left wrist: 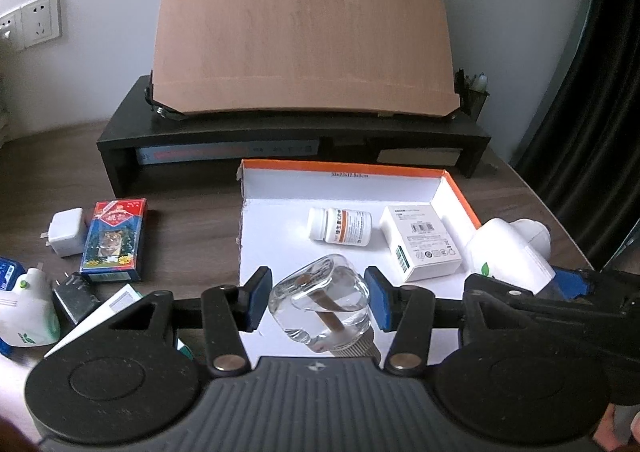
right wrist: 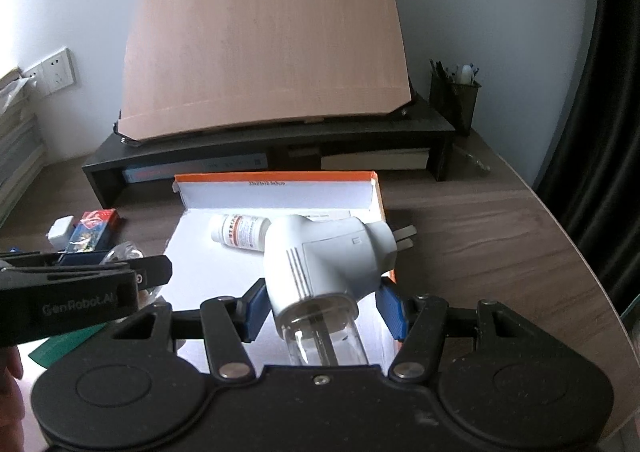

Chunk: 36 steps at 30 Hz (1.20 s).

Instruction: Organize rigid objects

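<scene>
A clear refill bottle point(left wrist: 320, 302) with a brown wick is being pinched between the blue pads of the left gripper point(left wrist: 318, 302); the jaws are being pressed against its sides. The bottle is being held tilted over the near edge of the orange-rimmed box point(left wrist: 460, 188), which is serving as the landmark here.

A white plug-in vaporizer point(right wrist: 320, 260), with a clear bottle screwed into its lower end and its plug prongs pointing away, is being gripped by the right gripper point(right wrist: 322, 306). Its jaws are being held partly spread, closed on the body of the unit, over the near right corner of the box.

Inside the box, a white pill bottle point(left wrist: 340, 226) is lying on its side near the middle, and a white carton point(left wrist: 420, 238) is lying just to its right.

To the left of the box, on the table point(left wrist: 192, 220), a blue card pack point(left wrist: 114, 240) and a white charger point(left wrist: 66, 232) are lying side by side. Nearer the camera, a second white vaporizer point(left wrist: 26, 312) and a black adapter point(left wrist: 74, 294) are being partly cropped at the left edge.

Behind the box, a black riser point(left wrist: 296, 132) is carrying a tilted wooden board point(left wrist: 304, 28).
</scene>
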Tool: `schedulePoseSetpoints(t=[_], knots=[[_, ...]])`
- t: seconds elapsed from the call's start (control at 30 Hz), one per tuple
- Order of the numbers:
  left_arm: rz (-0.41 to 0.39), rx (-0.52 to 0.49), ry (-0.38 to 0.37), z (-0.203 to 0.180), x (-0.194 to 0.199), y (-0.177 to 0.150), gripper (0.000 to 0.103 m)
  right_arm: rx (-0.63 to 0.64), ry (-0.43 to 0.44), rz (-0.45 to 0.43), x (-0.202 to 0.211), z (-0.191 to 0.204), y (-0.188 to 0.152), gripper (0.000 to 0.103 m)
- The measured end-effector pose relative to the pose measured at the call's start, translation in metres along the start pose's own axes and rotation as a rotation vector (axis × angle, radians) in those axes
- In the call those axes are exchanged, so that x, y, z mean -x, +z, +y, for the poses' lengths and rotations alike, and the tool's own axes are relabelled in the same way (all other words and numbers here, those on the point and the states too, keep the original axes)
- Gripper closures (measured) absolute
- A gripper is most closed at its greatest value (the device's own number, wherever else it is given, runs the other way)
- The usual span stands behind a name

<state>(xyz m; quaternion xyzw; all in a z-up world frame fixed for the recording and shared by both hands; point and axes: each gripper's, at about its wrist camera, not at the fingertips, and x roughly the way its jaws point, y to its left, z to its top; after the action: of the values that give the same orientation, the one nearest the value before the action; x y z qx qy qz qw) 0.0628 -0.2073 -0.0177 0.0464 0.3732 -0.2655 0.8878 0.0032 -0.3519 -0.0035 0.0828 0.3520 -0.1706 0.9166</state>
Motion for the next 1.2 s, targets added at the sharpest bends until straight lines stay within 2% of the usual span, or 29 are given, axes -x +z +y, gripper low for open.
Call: schedulePoseSetpoints(t=[1.2], knots=[[0.054, 0.000, -0.011, 0.005, -0.022, -0.003, 0.052, 0.011, -0.017, 0.093, -0.028, 0.003, -0.010, 0.034]])
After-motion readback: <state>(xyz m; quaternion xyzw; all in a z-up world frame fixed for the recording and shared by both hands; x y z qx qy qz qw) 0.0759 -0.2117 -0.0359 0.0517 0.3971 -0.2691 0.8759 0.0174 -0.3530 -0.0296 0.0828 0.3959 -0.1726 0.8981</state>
